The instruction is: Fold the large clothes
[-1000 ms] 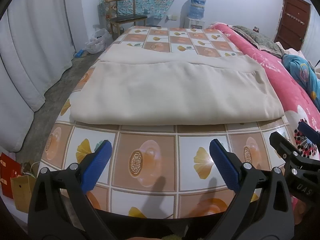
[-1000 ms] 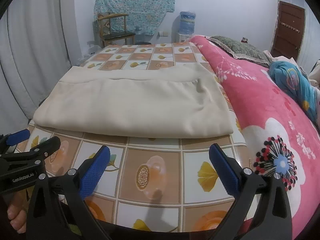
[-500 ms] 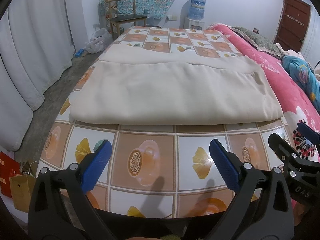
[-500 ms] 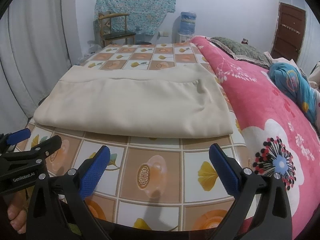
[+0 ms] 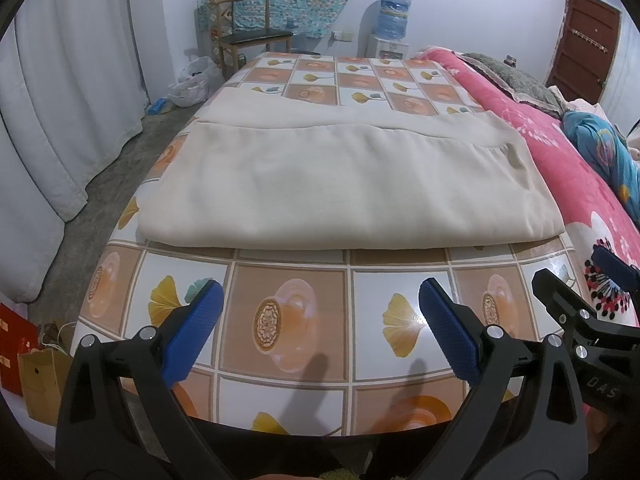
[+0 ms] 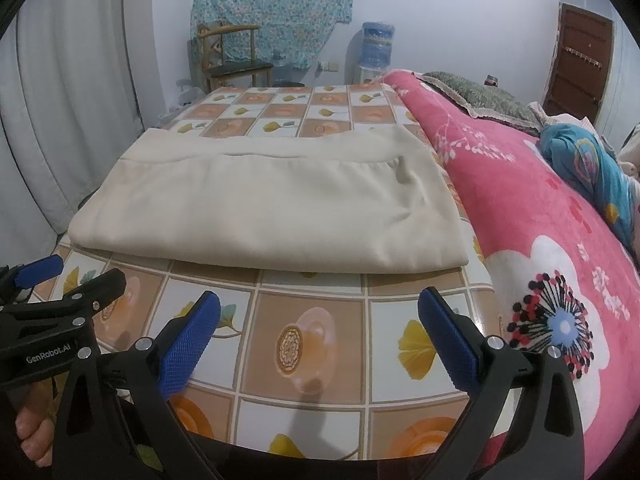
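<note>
Left gripper [image 5: 318, 330] spread wide, nothing between its blue pads [image 5: 448, 334], held low over the near edge of the worktop [image 5: 288, 300]. Right gripper [image 6: 319, 330] likewise spread and empty, just beside the left one; each shows at the edge of the other's view. Beige cloth [image 5: 344, 192], folded flat into a wide rectangle, lies on the worktop straight ahead of both grippers, apart from the fingertips with a strip of patterned tablecloth between. Its near folded edge runs across in front of both grippers; a second layer sticks out beyond the far edge. Small dark crease or mark near the far right corner of the cloth. Pink floral blanket [image 6: 560, 248] on a bed just right of the right gripper, touching the worktop's right side. Far ahead: wooden chair [image 5: 248, 32], water dispenser [image 5: 394, 20], brown door [image 5: 584, 40]. White curtains [image 5: 68, 100] to the left of the left gripper. A hand [image 6: 34, 432] shows holding the left gripper's handle in the right wrist view.
</note>
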Tool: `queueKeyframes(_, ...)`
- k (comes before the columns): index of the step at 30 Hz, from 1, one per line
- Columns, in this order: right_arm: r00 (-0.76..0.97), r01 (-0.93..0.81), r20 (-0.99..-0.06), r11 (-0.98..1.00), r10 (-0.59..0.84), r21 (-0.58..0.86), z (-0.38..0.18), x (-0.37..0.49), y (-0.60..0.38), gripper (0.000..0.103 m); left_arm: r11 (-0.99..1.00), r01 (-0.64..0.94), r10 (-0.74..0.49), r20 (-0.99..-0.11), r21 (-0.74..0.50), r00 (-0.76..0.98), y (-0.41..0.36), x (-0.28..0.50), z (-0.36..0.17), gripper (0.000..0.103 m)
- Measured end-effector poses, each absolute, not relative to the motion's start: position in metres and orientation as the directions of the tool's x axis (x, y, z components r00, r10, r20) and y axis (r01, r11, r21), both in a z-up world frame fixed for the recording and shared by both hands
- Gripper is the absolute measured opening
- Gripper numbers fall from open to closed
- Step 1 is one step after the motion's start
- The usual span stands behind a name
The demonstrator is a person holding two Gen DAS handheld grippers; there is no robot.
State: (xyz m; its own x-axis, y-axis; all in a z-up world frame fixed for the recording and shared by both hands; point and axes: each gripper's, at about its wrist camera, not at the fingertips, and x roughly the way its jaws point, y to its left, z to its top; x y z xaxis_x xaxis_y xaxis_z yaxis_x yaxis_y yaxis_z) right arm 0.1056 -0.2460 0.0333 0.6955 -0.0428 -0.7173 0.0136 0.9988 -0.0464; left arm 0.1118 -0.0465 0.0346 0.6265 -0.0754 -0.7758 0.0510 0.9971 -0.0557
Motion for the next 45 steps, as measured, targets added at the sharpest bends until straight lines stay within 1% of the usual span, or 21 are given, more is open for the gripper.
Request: queueKeyframes(45, 0.696, -0.002, -0.717, 0.999, -0.033, -0.049, 0.0351, 0.1061, -0.2438, 0.096, 0.997, 0.050, -0.077, -0.774, -0.058, 0.628, -0.0472, 0.1121, 0.0342, 0.095)
